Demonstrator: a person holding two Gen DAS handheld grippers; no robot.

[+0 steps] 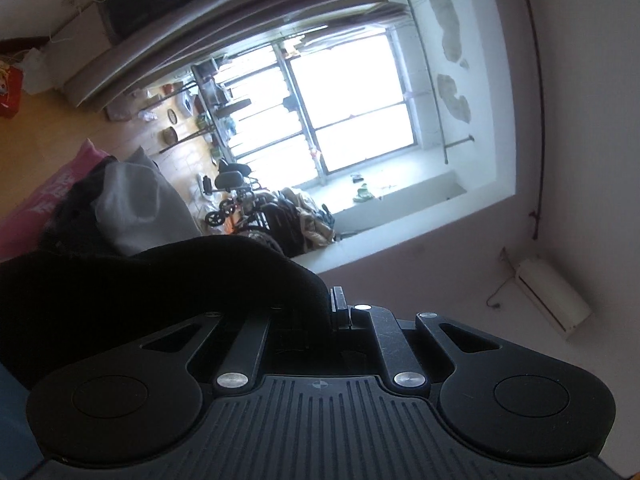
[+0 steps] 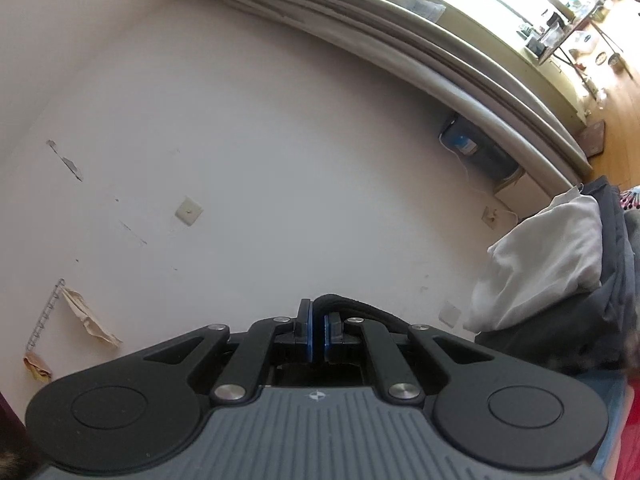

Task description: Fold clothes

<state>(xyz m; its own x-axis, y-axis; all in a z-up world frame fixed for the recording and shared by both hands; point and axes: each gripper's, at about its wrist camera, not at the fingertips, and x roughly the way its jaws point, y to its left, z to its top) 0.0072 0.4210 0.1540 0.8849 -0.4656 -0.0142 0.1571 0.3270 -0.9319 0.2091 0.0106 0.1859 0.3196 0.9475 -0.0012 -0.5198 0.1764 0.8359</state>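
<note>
a: what has the left gripper (image 1: 340, 308) got?

b: its jaws are pinched nearly together on a black garment (image 1: 160, 288). the cloth bunches over the left finger and spreads away to the gripper's left, hiding that fingertip.

a: and the right gripper (image 2: 317, 326)?

b: closed too, the blue pads (image 2: 308, 332) almost meeting. a dark fold of the same black garment (image 2: 352, 306) arches over the right-hand finger. it looks caught between the pads, though the pinch point itself is hard to see.

a: what lies beyond the left gripper?

b: straight ahead a bright window (image 1: 340, 100) with clutter and a wheeled chair (image 1: 240, 204) below it. off to its left, a white pillow (image 1: 136, 204) with dark clothes (image 1: 76, 204) heaped against it on a pink cover (image 1: 36, 208). to its right, an air conditioner (image 1: 556, 300) on the wall.

a: and beyond the right one?

b: mostly bare wall (image 2: 260, 160) with a switch plate (image 2: 189, 210). far to its right, the white pillow (image 2: 548, 256) again, backed by a dark heap of clothes (image 2: 600, 312).
</note>
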